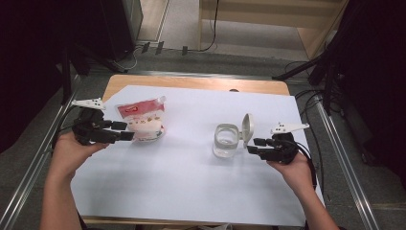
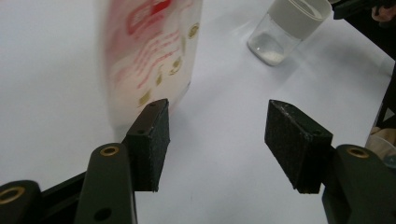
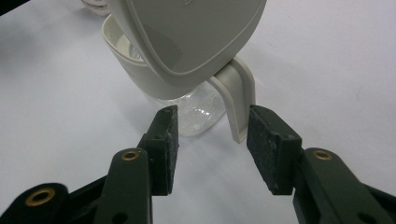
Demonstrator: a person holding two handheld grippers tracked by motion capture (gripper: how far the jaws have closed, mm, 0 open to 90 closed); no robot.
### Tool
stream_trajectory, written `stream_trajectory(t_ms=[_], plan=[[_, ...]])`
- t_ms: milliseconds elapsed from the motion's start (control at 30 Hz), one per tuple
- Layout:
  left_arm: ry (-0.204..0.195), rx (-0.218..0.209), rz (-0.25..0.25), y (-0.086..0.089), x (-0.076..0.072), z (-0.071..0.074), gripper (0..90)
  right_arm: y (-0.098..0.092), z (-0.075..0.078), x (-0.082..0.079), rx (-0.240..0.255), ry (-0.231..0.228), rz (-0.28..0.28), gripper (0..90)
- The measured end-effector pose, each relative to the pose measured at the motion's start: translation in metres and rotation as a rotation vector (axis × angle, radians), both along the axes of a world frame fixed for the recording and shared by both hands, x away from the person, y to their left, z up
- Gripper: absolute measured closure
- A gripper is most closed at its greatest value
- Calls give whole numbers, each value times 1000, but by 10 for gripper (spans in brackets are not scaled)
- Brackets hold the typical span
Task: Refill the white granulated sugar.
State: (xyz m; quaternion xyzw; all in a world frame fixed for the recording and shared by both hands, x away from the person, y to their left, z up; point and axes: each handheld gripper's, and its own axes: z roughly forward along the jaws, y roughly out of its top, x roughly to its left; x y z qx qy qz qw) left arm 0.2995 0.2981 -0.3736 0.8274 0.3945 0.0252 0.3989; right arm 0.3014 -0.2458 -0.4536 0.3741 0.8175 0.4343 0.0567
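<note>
Pouch at the left, open-lidded jar at the right, on a white sheet [image 1: 191, 182].

The left gripper [image 1: 125, 131] sits with jaws apart beside the red-printed pouch [image 1: 143, 120]; its own view shows nothing between the pads. The right gripper [image 1: 253, 145], jaws apart, faces the jar [image 1: 225, 140]; its own view shows the lid's hinge tab [image 3: 238, 102] just ahead of the pads, unclamped.

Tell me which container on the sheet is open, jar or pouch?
The jar by the right tool: its white flip lid stands tipped up off the mouth. The red-printed pouch by the left tool shows no opening.
</note>
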Motion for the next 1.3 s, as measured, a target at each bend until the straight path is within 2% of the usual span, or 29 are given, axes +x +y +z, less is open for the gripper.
stream_trajectory(t_ms=[200, 300, 367, 433, 567, 700, 800, 1000, 1067, 1267, 1300], plan=[[-10, -11, 71, 19, 2, -3, 401, 0, -1, 1, -5, 3, 1, 544], [-11, -23, 101, 23, 5, -5, 399, 1, -1, 0, -6, 4, 5, 544], [-20, -29, 100, 22, 10, -6, 396, 2, -1, 0, -8, 2, 6, 544], [-18, 0, 88, 18, 15, -5, 396, 3, -1, 0, -8, 9, 4, 544], [-39, -1, 72, 12, 23, -3, 430, 3, -2, -1, 0, 8, 9, 550], [-34, -24, 72, 7, 33, -5, 454, 2, -3, -4, -4, 6, 14, 548], [-39, -20, 57, 1, 38, -6, 473, 1, -4, -6, -3, 7, 10, 546], [-24, -29, 56, -8, 49, -7, 554, 1, -5, -12, -5, 5, 2, 547], [-8, -49, 52, -7, 52, -8, 578, 0, -5, -14, -4, 8, 1, 546], [6, -79, 36, -8, 57, -10, 636, 1, -5, -18, -6, 6, 8, 547], [4, -66, 28, -8, 58, -10, 640, 1, -5, -19, -6, 6, 12, 547]])
